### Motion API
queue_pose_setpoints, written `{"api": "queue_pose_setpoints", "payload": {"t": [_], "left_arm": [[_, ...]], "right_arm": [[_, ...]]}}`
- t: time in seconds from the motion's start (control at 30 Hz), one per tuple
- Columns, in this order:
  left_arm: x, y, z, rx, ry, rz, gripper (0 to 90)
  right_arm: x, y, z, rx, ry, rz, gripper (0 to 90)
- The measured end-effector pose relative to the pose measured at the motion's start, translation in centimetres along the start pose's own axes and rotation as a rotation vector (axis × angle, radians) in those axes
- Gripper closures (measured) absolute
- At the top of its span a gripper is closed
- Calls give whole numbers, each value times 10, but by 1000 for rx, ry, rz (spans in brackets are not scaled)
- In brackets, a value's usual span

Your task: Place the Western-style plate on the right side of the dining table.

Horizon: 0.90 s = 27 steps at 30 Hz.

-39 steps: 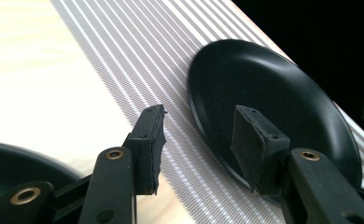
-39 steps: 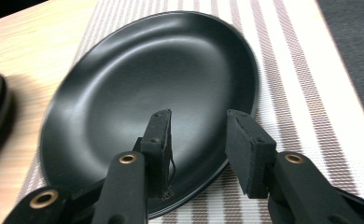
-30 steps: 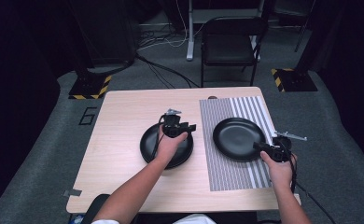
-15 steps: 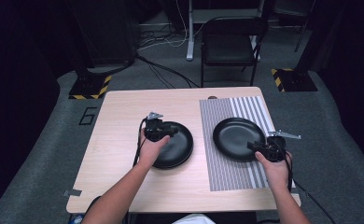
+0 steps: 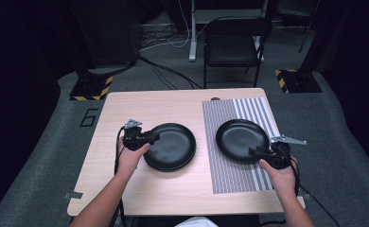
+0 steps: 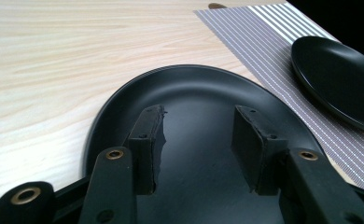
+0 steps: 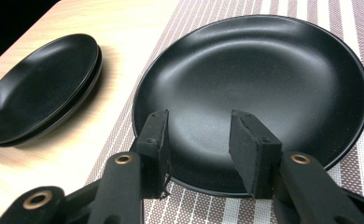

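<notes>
Hovering over plates w/ both tools. Left gripper (image 5: 149,138) sits at the left rim of the black plate stack (image 5: 171,146) on bare wood, jaws apart, over the plate, nothing between them. In the right gripper view that stack shows as two plates, one on the other. Right gripper (image 5: 257,152) is at the near-right rim of the single black plate (image 5: 239,140) on the striped mat (image 5: 234,175), jaws apart, straddling the rim area, not clamped. Clear gap btwn stack and single plate; mat's left edge runs through it. Table (image 5: 173,104) is open across the far side and front-center. Single plate is near the mat's right edge, close to the table edge.
</notes>
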<state>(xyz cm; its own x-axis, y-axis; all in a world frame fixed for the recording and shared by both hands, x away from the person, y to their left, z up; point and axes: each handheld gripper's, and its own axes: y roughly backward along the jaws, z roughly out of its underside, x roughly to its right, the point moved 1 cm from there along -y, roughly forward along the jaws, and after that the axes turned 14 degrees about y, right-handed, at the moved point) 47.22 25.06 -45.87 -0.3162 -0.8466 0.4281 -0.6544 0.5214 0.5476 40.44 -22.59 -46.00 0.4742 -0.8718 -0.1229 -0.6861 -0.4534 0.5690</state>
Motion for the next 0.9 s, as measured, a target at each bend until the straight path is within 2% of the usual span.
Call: {"api": "queue_pose_setpoints", "payload": {"t": [0.07, 0.17, 0.3, 0.37, 0.47, 0.57, 0.63, 0.73, 0.83, 0.9], "left_arm": [[-4, 4, 1, -4, 0, -8, 534], [-9, 7, 1, 5, 28, 19, 540], [-17, 11, 8, 25, 39, 22, 555], [-20, 12, 11, 14, 35, 15, 554], [-26, 17, 17, 27, 47, -8, 544], [-32, 22, 23, 22, 15, -62, 534], [-35, 23, 27, 25, -4, -81, 529], [-39, 23, 31, 3, -24, -97, 520], [-41, 21, 33, -45, -103, -120, 508], [-42, 20, 34, -45, -116, -124, 503]], "right_arm": [[-2, 0, 1, 0, 19, 3, 567], [-4, 0, 2, -8, 29, -4, 561], [-9, -2, 4, -11, 37, -42, 546], [-12, -4, 6, -12, 51, -50, 546], [-14, -9, 8, -24, 64, -59, 546], [-15, -16, 8, -28, 77, -59, 545], [-17, -20, 8, -27, 117, -57, 545], [-22, -25, 9, -39, 171, -47, 544], [-25, -31, 11, -45, 229, -21, 547], [-26, -34, 13, -55, 232, -18, 549]]}}
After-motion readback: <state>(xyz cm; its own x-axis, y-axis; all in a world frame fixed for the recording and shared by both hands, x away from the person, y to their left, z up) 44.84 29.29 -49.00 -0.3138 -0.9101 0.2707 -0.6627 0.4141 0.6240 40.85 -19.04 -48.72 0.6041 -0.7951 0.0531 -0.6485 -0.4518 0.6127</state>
